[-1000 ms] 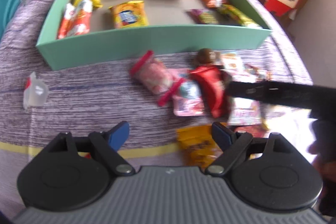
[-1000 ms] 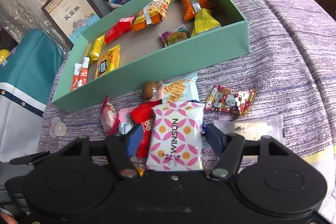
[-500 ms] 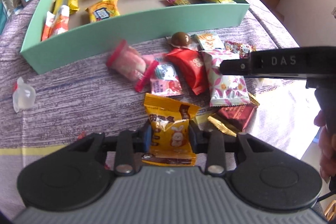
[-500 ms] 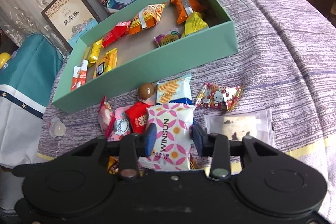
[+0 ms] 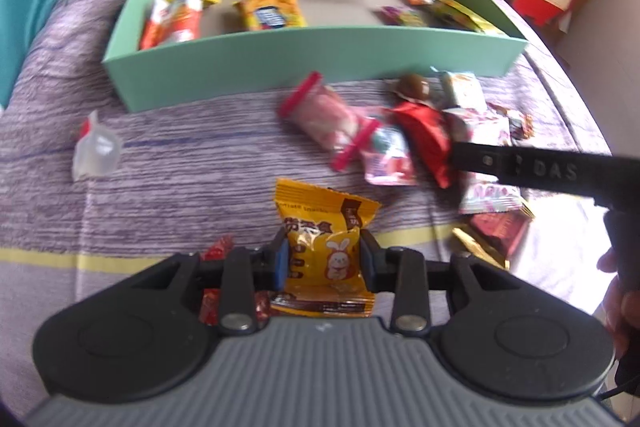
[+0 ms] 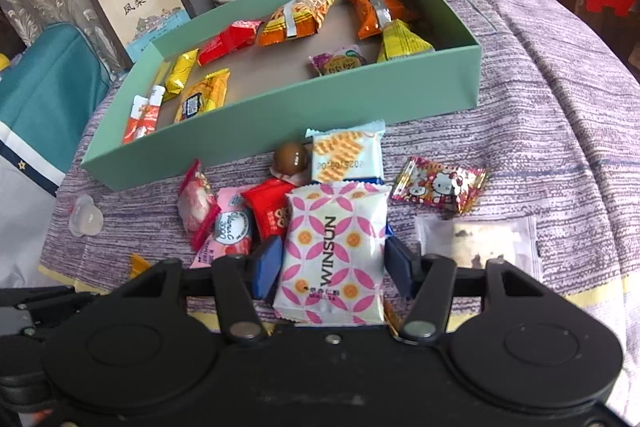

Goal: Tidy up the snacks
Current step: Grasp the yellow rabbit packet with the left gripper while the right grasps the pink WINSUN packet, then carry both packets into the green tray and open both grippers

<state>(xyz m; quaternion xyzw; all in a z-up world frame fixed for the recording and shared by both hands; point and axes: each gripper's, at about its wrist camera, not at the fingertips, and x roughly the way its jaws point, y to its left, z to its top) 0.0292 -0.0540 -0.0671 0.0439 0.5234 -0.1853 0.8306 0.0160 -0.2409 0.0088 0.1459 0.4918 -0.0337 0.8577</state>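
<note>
My left gripper [image 5: 323,259] is shut on a yellow snack packet with a rabbit [image 5: 320,223], held just above the purple striped cloth. My right gripper [image 6: 332,263] straddles a pink-and-white WINSUN packet [image 6: 336,227]. Its jaws are opening, and the pads stand just off the packet's sides. The mint-green box [image 5: 312,63] lies beyond both, holding several red, orange and yellow snacks. In the left wrist view the right gripper's black side arm [image 5: 520,169] reaches in from the right, over the loose pile.
Loose on the cloth lie a red packet [image 6: 270,213], a brown ball [image 6: 291,157], a wafer packet [image 6: 346,157], a Hello Kitty candy [image 6: 438,185], a clear packet [image 6: 476,243] and a jelly cup [image 6: 86,219]. Books and boxes stand behind the green box.
Both grippers were open a second ago. The left one closed on the yellow rabbit packet and still holds it. The right one squeezed the WINSUN packet, then spread its jaws again.
</note>
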